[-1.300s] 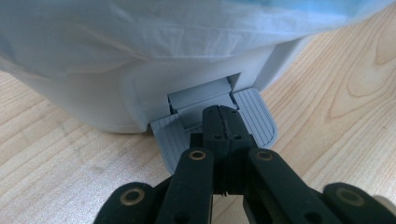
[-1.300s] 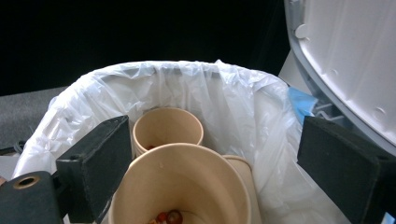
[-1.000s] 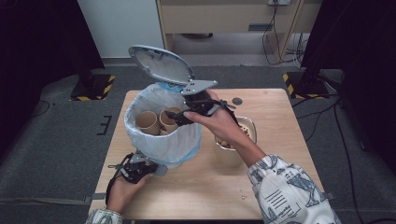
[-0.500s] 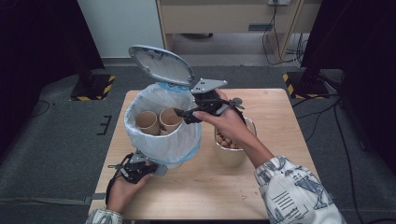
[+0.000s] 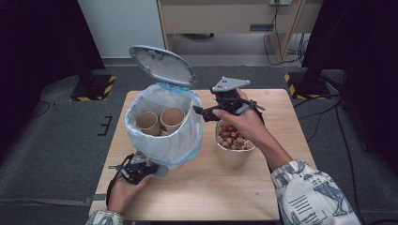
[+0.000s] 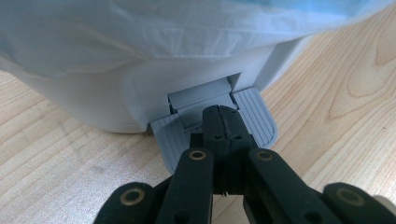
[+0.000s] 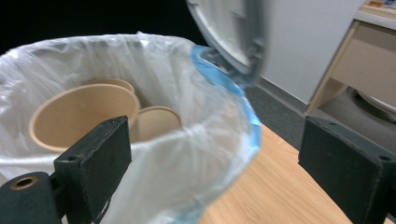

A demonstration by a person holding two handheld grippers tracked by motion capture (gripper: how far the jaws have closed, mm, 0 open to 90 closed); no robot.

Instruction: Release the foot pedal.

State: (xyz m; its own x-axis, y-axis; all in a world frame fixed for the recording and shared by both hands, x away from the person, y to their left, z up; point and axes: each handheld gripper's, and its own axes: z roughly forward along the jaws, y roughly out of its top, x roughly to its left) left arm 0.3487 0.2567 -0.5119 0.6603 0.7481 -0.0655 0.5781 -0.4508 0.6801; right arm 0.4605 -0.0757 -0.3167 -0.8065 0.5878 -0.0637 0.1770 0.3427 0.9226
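A white pedal bin (image 5: 162, 140) with a plastic liner stands on the wooden table (image 5: 197, 197), its grey lid (image 5: 162, 65) swung up. Two brown paper cups (image 5: 159, 122) sit inside, also seen past the liner as cups (image 7: 84, 114). My left gripper (image 5: 151, 169) is shut, and its tips (image 6: 224, 119) rest on the grey pedal (image 6: 254, 121) at the bin's base. My right gripper (image 5: 202, 112) hovers open beside the bin's rim, above a paper bowl (image 5: 230, 157) of small round fruits. Nothing is between its wide-apart jaws (image 7: 219, 168).
A wooden cabinet (image 5: 225, 16) stands beyond the table. Black stands with yellow-striped bases (image 5: 91, 89) flank the table on the grey floor. Bare tabletop lies in front of the bin and bowl.
My right gripper has drawn back to the right, away from the bin's mouth, so more of the bowl shows. The left gripper stays on the pedal and the lid stays up.
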